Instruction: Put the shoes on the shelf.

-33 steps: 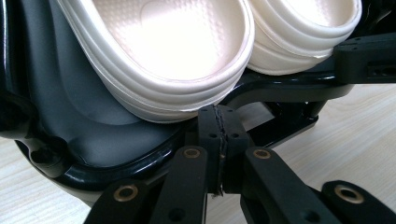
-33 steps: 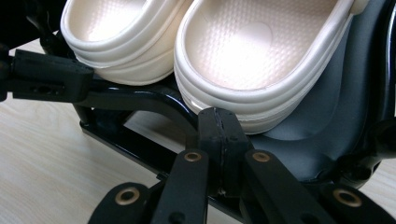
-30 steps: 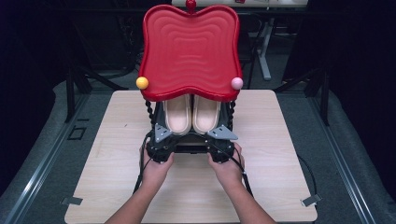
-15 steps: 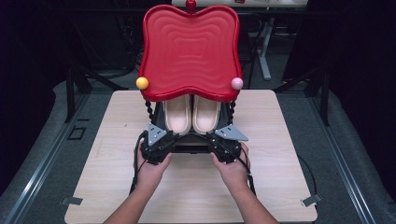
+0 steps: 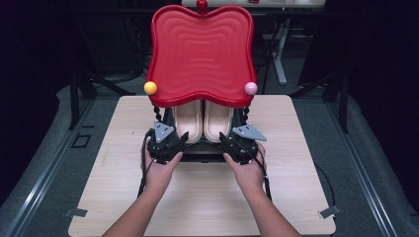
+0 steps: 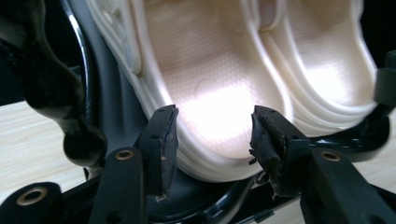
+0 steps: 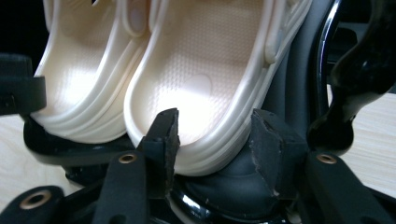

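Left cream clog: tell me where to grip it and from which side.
Grip the left cream clog by its raised heel rim, probably coming from the person's side of the table. The heel faces the open left gripper, while the toe sits beneath the red tray top, which blocks a grasp from above.
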A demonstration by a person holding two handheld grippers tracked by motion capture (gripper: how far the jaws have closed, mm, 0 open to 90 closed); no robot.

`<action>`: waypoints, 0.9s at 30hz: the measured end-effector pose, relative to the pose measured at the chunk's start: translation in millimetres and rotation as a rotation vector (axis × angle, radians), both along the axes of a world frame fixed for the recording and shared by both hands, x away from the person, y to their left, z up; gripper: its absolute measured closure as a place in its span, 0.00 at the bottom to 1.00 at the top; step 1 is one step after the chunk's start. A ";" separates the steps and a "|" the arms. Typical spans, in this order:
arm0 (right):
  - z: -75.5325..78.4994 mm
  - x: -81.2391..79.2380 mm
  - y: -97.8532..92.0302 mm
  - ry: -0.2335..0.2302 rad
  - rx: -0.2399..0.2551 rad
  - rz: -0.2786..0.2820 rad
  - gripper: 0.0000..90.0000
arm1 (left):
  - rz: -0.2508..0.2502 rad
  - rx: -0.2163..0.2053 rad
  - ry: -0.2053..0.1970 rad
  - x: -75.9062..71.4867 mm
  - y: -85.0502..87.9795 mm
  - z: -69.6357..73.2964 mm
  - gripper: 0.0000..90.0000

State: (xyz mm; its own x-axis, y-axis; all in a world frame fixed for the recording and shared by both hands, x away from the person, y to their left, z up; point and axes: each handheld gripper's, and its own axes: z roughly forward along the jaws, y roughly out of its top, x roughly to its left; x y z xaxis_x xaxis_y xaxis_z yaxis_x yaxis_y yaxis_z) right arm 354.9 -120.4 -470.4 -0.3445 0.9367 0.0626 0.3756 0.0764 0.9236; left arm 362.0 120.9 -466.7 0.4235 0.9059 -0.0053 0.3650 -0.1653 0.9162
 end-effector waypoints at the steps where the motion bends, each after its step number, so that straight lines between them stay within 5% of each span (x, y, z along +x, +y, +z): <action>1: -0.5 1.9 -0.4 0.003 0.011 -0.004 0.57 | 0.006 0.000 0.002 1.3 0.3 -0.8 0.56; 5: -2.0 6.9 0.9 0.019 0.024 -0.004 0.57 | 0.016 0.000 0.026 7.3 1.0 -5.1 0.56; 19: -7.4 13.1 3.2 -0.003 0.022 0.010 0.58 | 0.021 0.008 -0.003 12.9 1.2 -7.6 0.63; 27: -4.8 16.6 3.6 -0.002 -0.028 0.037 0.61 | 0.036 0.001 -0.003 16.7 1.9 -7.2 0.63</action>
State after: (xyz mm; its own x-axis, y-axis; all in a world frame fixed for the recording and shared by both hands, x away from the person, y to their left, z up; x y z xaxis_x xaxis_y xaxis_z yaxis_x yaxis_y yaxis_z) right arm 371.5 -116.8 -475.1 -0.3787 0.9248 0.0359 0.3702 0.1158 0.9217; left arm 378.7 122.8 -473.8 0.3910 0.9204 -0.0035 0.3683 -0.1529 0.9170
